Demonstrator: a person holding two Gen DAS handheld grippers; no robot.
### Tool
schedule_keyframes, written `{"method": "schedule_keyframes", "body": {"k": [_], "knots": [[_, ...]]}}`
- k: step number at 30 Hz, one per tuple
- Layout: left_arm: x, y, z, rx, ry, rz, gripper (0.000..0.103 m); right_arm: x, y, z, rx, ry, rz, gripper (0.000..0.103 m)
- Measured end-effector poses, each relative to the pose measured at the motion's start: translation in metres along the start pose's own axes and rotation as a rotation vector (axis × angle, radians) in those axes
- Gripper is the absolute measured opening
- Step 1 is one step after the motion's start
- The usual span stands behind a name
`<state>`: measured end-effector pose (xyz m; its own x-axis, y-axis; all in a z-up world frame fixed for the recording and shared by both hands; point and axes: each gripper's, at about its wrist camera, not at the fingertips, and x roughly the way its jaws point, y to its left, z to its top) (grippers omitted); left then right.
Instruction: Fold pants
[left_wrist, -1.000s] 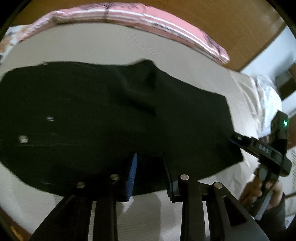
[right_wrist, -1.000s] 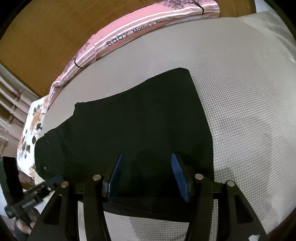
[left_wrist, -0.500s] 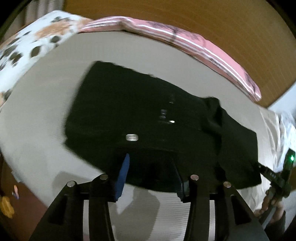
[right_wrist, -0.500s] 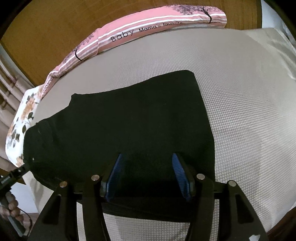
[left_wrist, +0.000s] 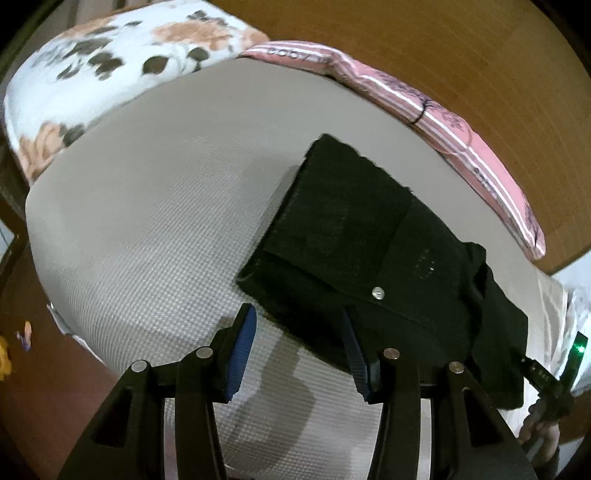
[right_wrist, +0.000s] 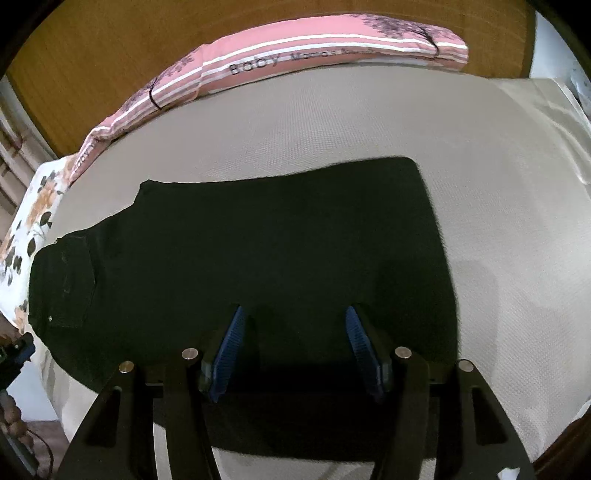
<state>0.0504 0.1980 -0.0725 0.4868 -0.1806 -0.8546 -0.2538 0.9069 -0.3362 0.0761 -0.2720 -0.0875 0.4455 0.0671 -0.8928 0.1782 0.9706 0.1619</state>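
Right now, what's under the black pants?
The black pants lie flat on the grey textured bed cover, which shows all around them. Whatever is directly beneath the cloth is covered, so I cannot see it.

There was one pair of black pants, two grippers, one pink striped pillow and one floral pillow.

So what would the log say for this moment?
stage: pre-fold | black pants flat on bed | left tongs open | right tongs open
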Motion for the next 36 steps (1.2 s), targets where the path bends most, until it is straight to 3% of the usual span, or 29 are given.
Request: {"method": "schedule_keyframes", "body": {"k": [9,17,21,25,27,29,36], "knots": [[0.002,0.019,0.004,-0.089,-0.022,0.030,0.049,0.024,0.039,0.039,0.003,0.014,0.034,0.055],[-0.014,0.003,0.006,-0.004,-0.098,-0.037,0.050,0.022,0.107,0.060,-0.102,-0.024,0.151,0.045],[-0.016,-0.012,0.004,0.080,-0.106,-0.067,0.050,0.035,0.146,0.066,-0.209,-0.002,0.137,0.037],[-0.004,-0.015,0.003,0.097,-0.049,-0.066,0.051,0.060,0.160,0.072,-0.233,0.047,0.102,0.028],[-0.001,-0.009,0.004,0.070,-0.034,-0.058,0.051,0.076,0.158,0.074,-0.212,0.087,0.089,0.028],[-0.001,-0.002,0.007,0.030,-0.034,-0.056,0.051,0.077,0.159,0.076,-0.202,0.067,0.088,0.028],[0.000,0.043,0.015,-0.223,-0.031,-0.109,0.055,0.070,0.163,0.068,-0.223,0.063,0.096,0.030]]}}
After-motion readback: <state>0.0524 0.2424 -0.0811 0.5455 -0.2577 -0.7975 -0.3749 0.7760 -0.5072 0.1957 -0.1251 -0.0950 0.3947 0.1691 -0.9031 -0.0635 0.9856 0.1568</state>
